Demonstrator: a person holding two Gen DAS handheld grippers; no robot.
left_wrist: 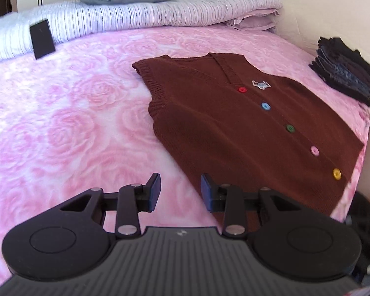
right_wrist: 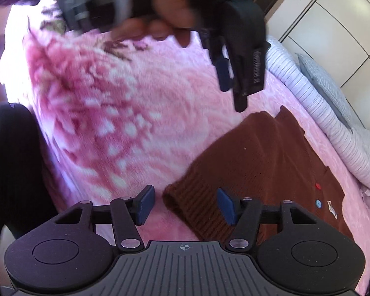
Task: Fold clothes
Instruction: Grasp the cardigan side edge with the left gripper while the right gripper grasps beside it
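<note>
vest: brown, buttoned, flat at frame right on pink blanket | left gripper: spread, empty, beside hem | right gripper: spread, ribbed hem corner between pads, not pinched | advice: clamp both layers squarely before lifting

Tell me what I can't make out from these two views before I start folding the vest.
- Brown vest: in the left wrist view its hem corner sits behind the left gripper; in the right wrist view the right gripper covers part of its ribbed edge.
- Hand holding the left gripper: motion-blurred, right wrist view.
- Folded pile: individual garments are indistinct, near the frame edge.
</note>
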